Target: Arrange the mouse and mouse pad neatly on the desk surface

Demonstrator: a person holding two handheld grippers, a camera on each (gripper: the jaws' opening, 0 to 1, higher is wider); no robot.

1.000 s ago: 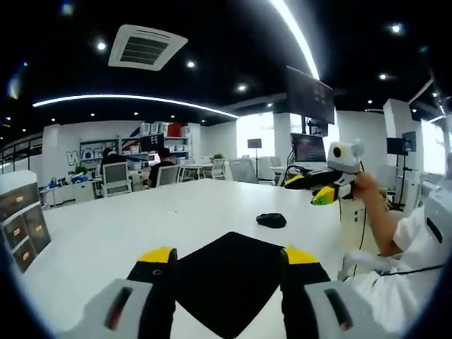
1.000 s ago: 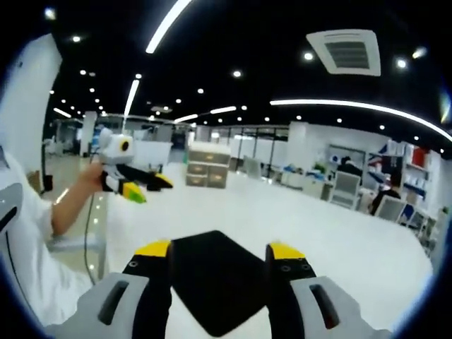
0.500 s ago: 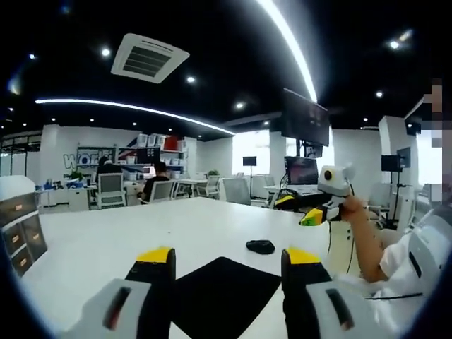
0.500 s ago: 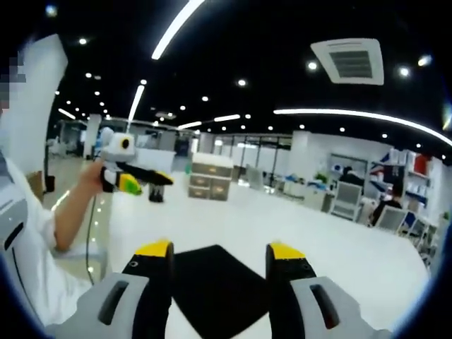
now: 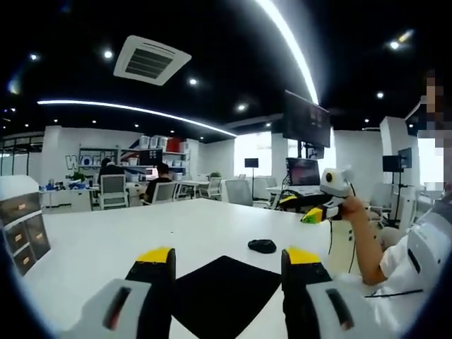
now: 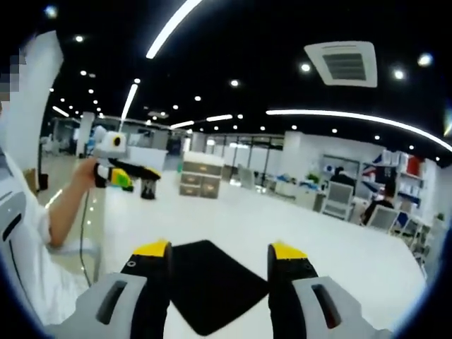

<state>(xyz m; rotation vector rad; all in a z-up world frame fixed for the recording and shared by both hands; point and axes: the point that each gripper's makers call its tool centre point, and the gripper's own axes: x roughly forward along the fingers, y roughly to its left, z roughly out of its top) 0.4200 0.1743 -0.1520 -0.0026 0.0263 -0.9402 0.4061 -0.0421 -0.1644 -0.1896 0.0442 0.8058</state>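
A black mouse pad (image 5: 226, 286) lies skewed on the white desk (image 5: 106, 236), just beyond my left gripper (image 5: 229, 258), whose yellow-tipped jaws stand open with nothing between them. A small black mouse (image 5: 262, 246) rests on the bare desk a little past the pad's right corner, apart from it. In the right gripper view the same pad (image 6: 212, 282) lies beyond my right gripper (image 6: 219, 251), also open and holding nothing. Each gripper appears in the other's view, held up above the desk edge by a hand: the right gripper (image 5: 298, 207) and the left gripper (image 6: 138, 178).
A person's arm in a white sleeve (image 5: 395, 247) reaches in from the right. A drawer cabinet (image 5: 18, 226) stands at the desk's far left end, also the drawer cabinet (image 6: 200, 182). Office chairs (image 5: 113, 189) and seated people are beyond the desk. A monitor (image 5: 307, 116) hangs overhead.
Both cameras have pulled back and tilted up, so the pad looks smaller and lower. The pad and the mouse have stayed in place. Both grippers remain open.
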